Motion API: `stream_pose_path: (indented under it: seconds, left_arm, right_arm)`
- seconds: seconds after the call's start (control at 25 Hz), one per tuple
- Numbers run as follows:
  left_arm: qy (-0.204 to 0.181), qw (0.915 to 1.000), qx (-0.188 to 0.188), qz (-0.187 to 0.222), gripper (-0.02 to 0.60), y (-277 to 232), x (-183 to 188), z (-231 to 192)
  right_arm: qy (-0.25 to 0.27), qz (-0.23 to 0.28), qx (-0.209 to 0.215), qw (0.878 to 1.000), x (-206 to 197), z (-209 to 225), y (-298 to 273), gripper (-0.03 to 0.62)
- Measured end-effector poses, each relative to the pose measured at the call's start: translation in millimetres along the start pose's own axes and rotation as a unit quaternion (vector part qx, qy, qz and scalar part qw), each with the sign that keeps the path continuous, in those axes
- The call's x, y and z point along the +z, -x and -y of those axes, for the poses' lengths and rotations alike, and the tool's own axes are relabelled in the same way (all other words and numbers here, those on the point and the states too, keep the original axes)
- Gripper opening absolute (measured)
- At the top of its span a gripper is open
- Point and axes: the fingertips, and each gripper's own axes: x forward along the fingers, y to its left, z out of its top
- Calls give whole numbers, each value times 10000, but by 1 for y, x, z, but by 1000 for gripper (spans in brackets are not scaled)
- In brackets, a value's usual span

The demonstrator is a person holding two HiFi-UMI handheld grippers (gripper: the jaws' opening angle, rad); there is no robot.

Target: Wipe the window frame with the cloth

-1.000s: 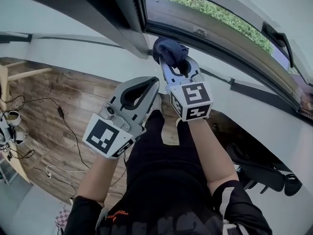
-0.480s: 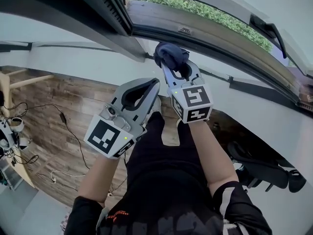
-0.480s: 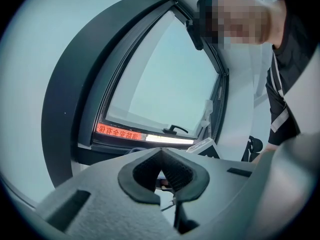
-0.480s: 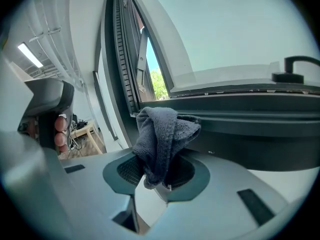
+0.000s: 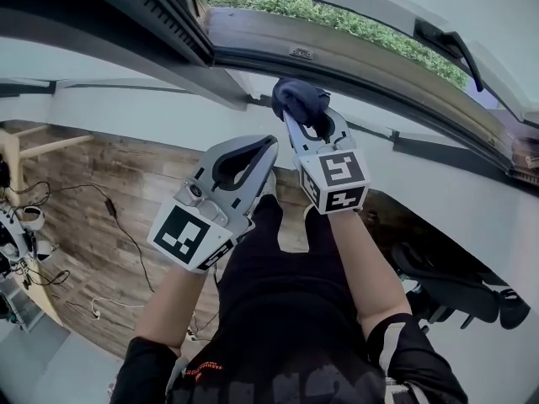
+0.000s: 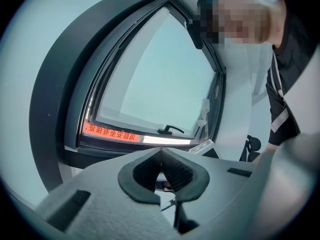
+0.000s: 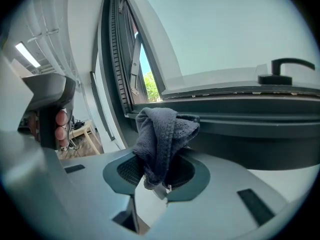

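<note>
Cloth (image 7: 162,134) in R gripper (image 5: 308,123), by frame (image 5: 354,70).

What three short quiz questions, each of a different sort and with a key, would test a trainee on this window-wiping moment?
1. True or false: the left gripper holds the cloth.
2. Multiple choice: the right gripper has its jaws
A. open and empty
B. shut on the cloth
C. shut on the window handle
3. Fill in: the cloth is held up close to the dark window frame, and its colour is ____.

Key: 1 false; 2 B; 3 dark blue.
</note>
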Motion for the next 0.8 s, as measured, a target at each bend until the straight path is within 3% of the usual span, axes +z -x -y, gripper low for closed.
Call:
stream_pose_path:
  seconds: [0.4, 0.8]
  left_arm:
    - [-21, 10000, -57, -11, 20, -10, 3, 12]
    - [-91, 9999, -42, 49, 20, -13, 17, 15]
  right_arm:
    - [-2, -45, -80, 10000, -3, 15, 14, 110]
    - [129, -31, 134, 9998, 9, -3, 23, 110]
